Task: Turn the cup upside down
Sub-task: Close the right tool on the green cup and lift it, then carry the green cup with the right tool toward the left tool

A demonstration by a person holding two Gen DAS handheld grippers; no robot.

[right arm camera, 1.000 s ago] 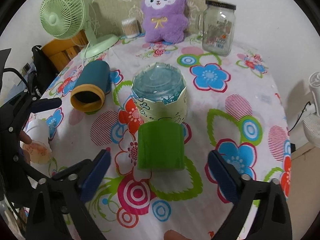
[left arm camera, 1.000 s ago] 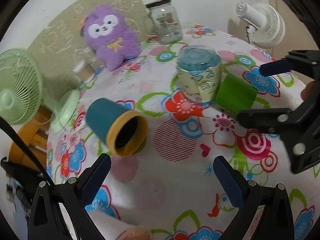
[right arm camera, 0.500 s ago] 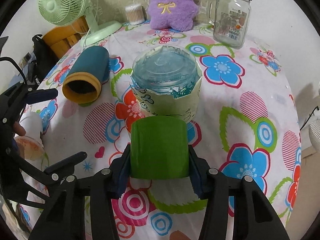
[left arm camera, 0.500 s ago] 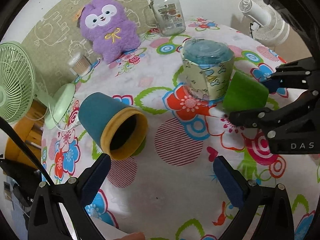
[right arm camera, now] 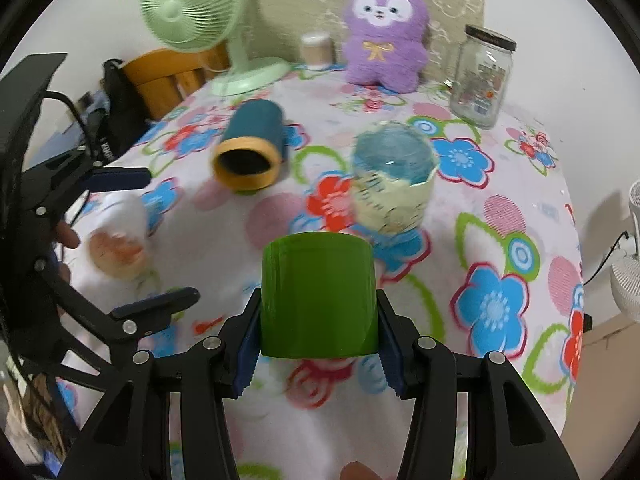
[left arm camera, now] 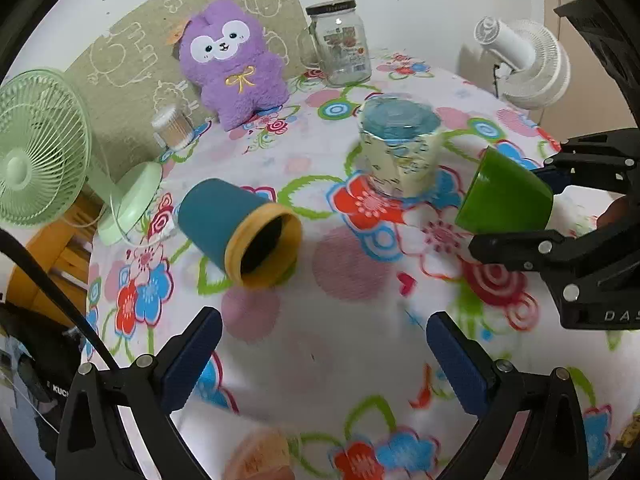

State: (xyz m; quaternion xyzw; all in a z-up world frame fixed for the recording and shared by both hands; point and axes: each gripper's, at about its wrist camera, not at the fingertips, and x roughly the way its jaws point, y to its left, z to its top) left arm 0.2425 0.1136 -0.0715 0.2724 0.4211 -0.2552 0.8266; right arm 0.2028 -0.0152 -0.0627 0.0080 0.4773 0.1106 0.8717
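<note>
My right gripper (right arm camera: 318, 354) is shut on a green cup (right arm camera: 318, 294) and holds it lifted above the flowered tablecloth, lying sideways with its closed base pointing away from me. In the left wrist view the green cup (left arm camera: 504, 200) hangs tilted between the right gripper's fingers (left arm camera: 516, 244) at the right. My left gripper (left arm camera: 320, 356) is open and empty over the cloth, in front of a teal cup with a yellow rim (left arm camera: 240, 232) that lies on its side. The teal cup also shows in the right wrist view (right arm camera: 250, 148).
A clear upturned cup in a pale paper sleeve (right arm camera: 392, 178) stands mid-table. A purple plush (left arm camera: 234, 64), a glass jar (left arm camera: 340, 42), a cotton-swab tub (left arm camera: 172, 126) and a green fan (left arm camera: 44, 148) line the back. A white fan (left arm camera: 520, 64) stands off-table right. A white cup (right arm camera: 118, 234) lies near left.
My right gripper closed on the green cup and lifted it off the cloth. The left gripper stayed open and drew back slightly.
</note>
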